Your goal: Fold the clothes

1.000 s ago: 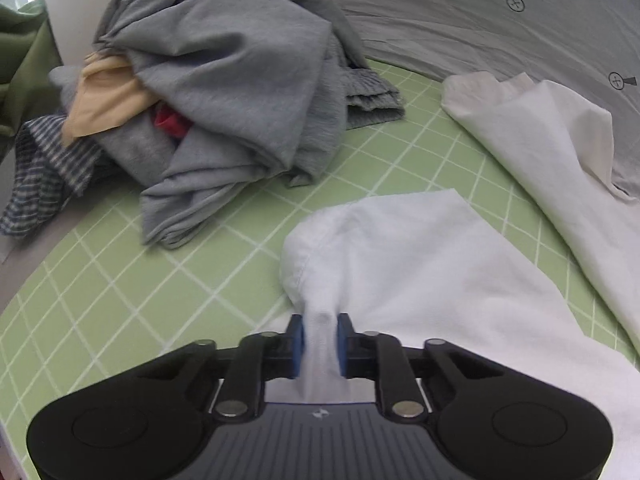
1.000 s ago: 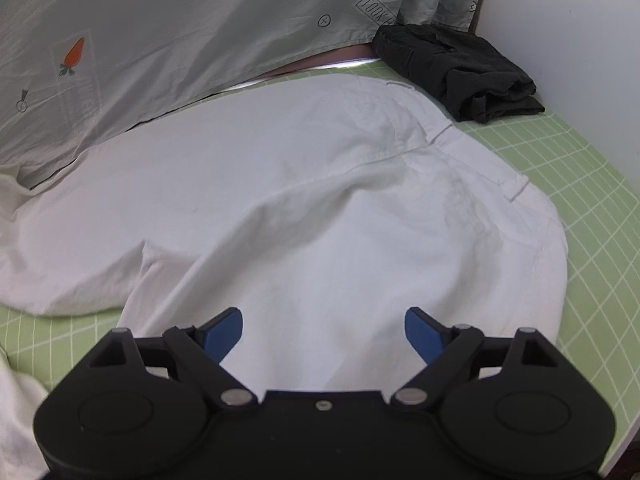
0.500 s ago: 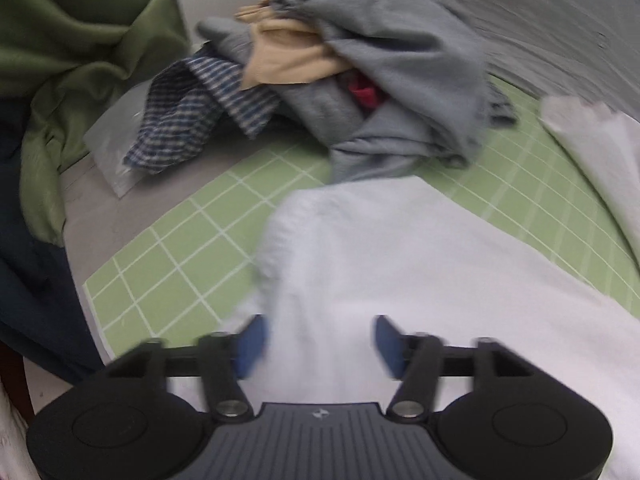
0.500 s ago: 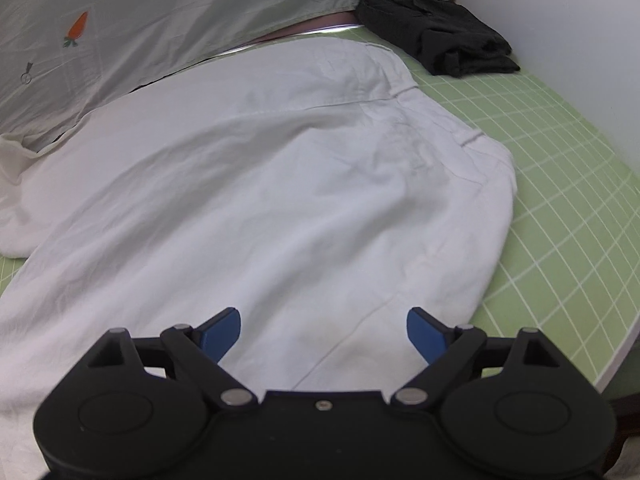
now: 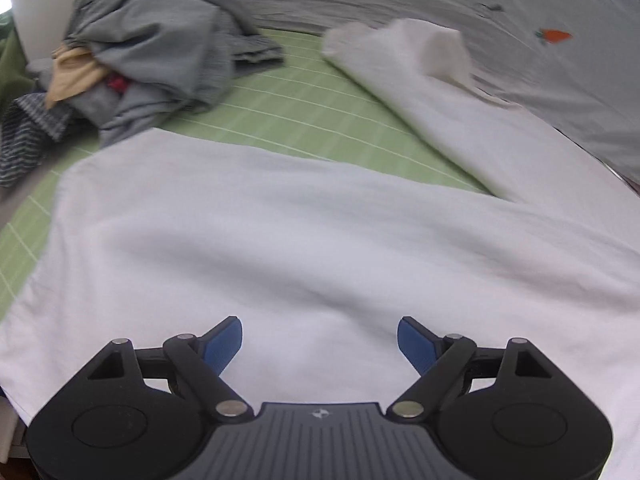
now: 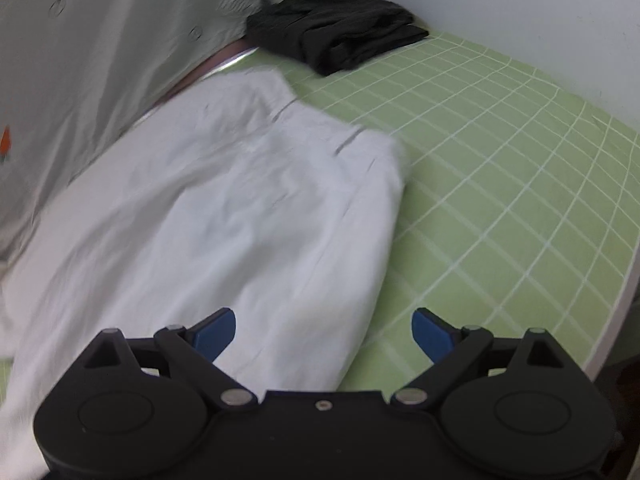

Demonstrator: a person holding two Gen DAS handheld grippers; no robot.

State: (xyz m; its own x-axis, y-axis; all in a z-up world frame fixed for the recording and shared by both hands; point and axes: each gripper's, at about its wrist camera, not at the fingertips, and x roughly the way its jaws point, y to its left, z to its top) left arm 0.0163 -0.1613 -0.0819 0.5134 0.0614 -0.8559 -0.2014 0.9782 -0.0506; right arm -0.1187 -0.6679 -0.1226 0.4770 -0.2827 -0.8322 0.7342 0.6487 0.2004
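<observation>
White trousers lie spread flat on the green grid mat, one leg near me and the other leg stretching to the far right. My left gripper is open and empty over the near leg. In the right wrist view the trousers' waist end lies on the mat, with my right gripper open and empty above its right edge.
A heap of unfolded grey clothes with tan, red and checked pieces sits at the far left. A folded black garment lies at the mat's far corner by the white wall. A grey sheet with a carrot print hangs behind. The mat's edge runs on the right.
My left gripper let go of the white trouser leg, opened wide and swung right over the flat cloth. My right gripper stayed open and moved right toward the waist edge.
</observation>
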